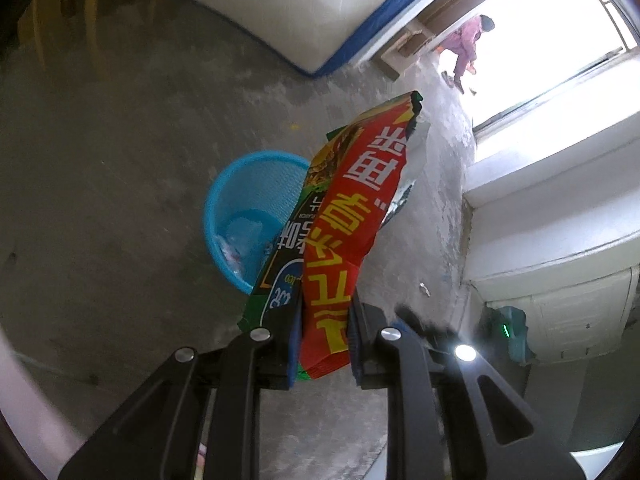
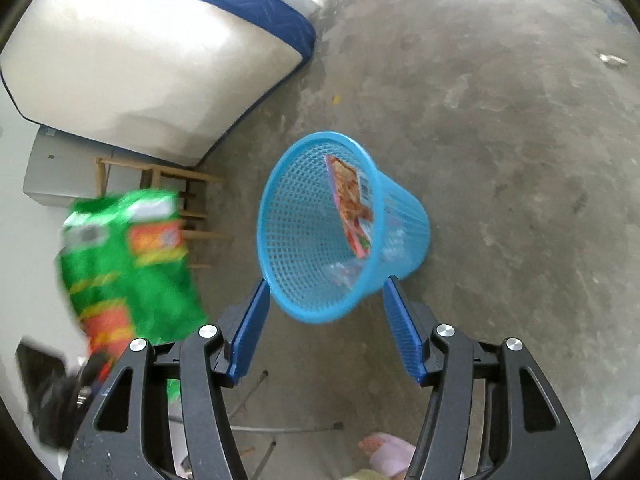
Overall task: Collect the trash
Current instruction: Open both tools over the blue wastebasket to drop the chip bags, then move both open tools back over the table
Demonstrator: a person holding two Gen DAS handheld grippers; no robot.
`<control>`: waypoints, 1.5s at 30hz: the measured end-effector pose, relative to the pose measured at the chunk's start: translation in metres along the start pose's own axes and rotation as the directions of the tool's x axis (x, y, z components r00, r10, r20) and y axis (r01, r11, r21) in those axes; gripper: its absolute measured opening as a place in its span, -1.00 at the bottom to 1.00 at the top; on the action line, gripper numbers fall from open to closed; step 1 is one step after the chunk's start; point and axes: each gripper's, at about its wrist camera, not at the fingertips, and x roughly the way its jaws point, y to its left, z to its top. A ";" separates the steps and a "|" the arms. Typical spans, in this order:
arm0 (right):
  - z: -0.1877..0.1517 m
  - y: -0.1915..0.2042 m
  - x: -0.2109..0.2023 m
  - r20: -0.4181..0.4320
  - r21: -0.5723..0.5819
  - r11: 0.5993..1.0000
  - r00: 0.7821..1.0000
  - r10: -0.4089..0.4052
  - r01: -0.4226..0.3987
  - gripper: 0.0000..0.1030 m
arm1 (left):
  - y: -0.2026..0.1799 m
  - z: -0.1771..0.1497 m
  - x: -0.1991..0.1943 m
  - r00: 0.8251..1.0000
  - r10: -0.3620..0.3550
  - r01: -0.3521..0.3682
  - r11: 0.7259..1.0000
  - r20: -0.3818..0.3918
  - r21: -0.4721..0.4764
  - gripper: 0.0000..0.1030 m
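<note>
My left gripper (image 1: 323,336) is shut on a red and green snack wrapper (image 1: 352,216), held up in the air above and to the right of the blue mesh basket (image 1: 244,188) on the floor. In the right wrist view my right gripper (image 2: 326,332) is open and empty, just above the near rim of the blue basket (image 2: 296,224). A pink snack packet (image 2: 352,204) leans inside the basket, with clear plastic at the bottom. The left gripper's wrapper (image 2: 128,256) shows blurred green at the left.
A white mattress with blue edging (image 2: 152,60) lies beyond the basket, next to a wooden stool (image 2: 176,196). A small scrap (image 2: 612,60) lies on the concrete floor far right. A bright doorway (image 1: 540,32) and white cabinets (image 1: 560,240) stand to the right.
</note>
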 end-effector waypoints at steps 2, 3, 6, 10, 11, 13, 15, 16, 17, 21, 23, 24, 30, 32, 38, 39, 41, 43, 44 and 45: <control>-0.009 -0.010 -0.015 0.009 0.015 1.000 1.000 -0.004 0.004 0.11 | -0.004 0.011 0.025 1.000 -0.005 0.005 1.000 -0.013 -0.002 -0.59; -0.012 -0.015 -0.022 0.014 0.023 1.000 1.000 -0.007 0.007 0.11 | -0.005 0.018 0.041 0.999 -0.017 0.017 1.000 -0.030 -0.010 -0.57; -0.029 -0.033 -0.042 0.015 0.048 0.998 0.999 -0.028 0.028 0.11 | 0.000 0.029 0.071 0.999 -0.022 0.018 0.997 -0.042 -0.081 -0.18; -0.042 -0.050 -0.055 0.010 0.074 0.996 0.999 -0.041 0.040 0.11 | 0.001 0.022 0.068 0.998 -0.064 0.065 0.990 0.005 -0.128 -0.06; -0.044 -0.052 -0.056 0.008 0.072 0.996 0.999 -0.049 0.049 0.11 | -0.002 0.018 0.061 0.997 -0.075 0.076 0.991 0.013 -0.115 -0.06; -0.047 -0.054 -0.056 0.001 0.061 0.997 0.999 -0.050 0.050 0.11 | -0.007 0.013 0.045 0.995 -0.098 0.100 0.991 0.028 -0.091 -0.06; -0.050 -0.051 -0.058 -0.002 0.053 0.998 0.999 -0.041 0.041 0.11 | -0.014 0.011 0.024 0.991 -0.115 0.119 0.991 0.063 -0.062 -0.04; -0.052 -0.049 -0.059 -0.004 0.047 0.999 1.000 -0.027 0.027 0.11 | -0.017 0.009 0.010 0.988 -0.127 0.131 0.990 0.084 -0.048 -0.01; -0.054 -0.044 -0.061 -0.002 0.037 0.999 1.000 -0.015 0.015 0.11 | -0.018 0.006 0.000 0.986 -0.135 0.139 0.989 0.099 -0.040 0.01; -0.064 -0.016 -0.073 0.014 -0.061 0.998 1.000 -0.016 0.016 0.11 | -0.021 -0.015 -0.056 0.965 -0.180 0.189 0.982 0.190 -0.029 0.05; -0.072 0.004 -0.082 0.033 -0.136 0.990 0.999 -0.032 0.036 0.11 | -0.021 -0.027 -0.081 0.952 -0.208 0.218 0.976 0.223 -0.019 0.08; -0.074 0.012 -0.084 0.045 -0.169 0.985 0.998 -0.033 0.040 0.11 | -0.021 -0.037 -0.097 0.944 -0.220 0.229 0.973 0.247 -0.007 0.09; -0.105 0.087 -0.124 0.185 -0.450 0.889 0.983 -0.003 0.087 0.32 | -0.010 -0.106 -0.184 0.896 -0.209 0.198 0.978 0.391 0.068 0.23; -0.123 0.118 -0.141 0.243 -0.555 0.824 0.970 0.031 0.113 0.52 | -0.003 -0.134 -0.209 0.886 -0.183 0.159 0.983 0.426 0.091 0.27; -0.174 0.176 -0.159 0.299 -0.723 0.679 0.943 0.143 0.127 0.85 | 0.029 -0.203 -0.267 0.851 -0.068 0.030 0.996 0.520 0.081 0.39; -0.182 0.185 -0.157 0.275 -0.741 0.663 0.949 0.158 0.104 0.85 | 0.037 -0.218 -0.281 0.840 -0.047 0.013 0.998 0.541 0.066 0.41; -0.193 0.200 -0.149 0.192 -0.769 0.639 0.965 0.178 0.035 0.85 | 0.051 -0.239 -0.298 0.820 -0.018 -0.002 0.999 0.572 0.036 0.52; -0.207 0.216 -0.138 0.088 -0.788 0.613 0.975 0.203 -0.057 0.85 | 0.067 -0.264 -0.317 0.792 0.024 -0.022 1.000 0.610 -0.010 0.56; -0.214 0.224 -0.132 0.047 -0.794 0.602 0.977 0.210 -0.091 0.85 | 0.076 -0.278 -0.327 0.775 0.051 -0.035 0.999 0.629 -0.037 0.57; -0.221 0.230 -0.128 0.015 -0.798 0.591 0.977 0.215 -0.118 0.85 | 0.082 -0.287 -0.335 0.765 0.063 -0.041 0.998 0.641 -0.049 0.58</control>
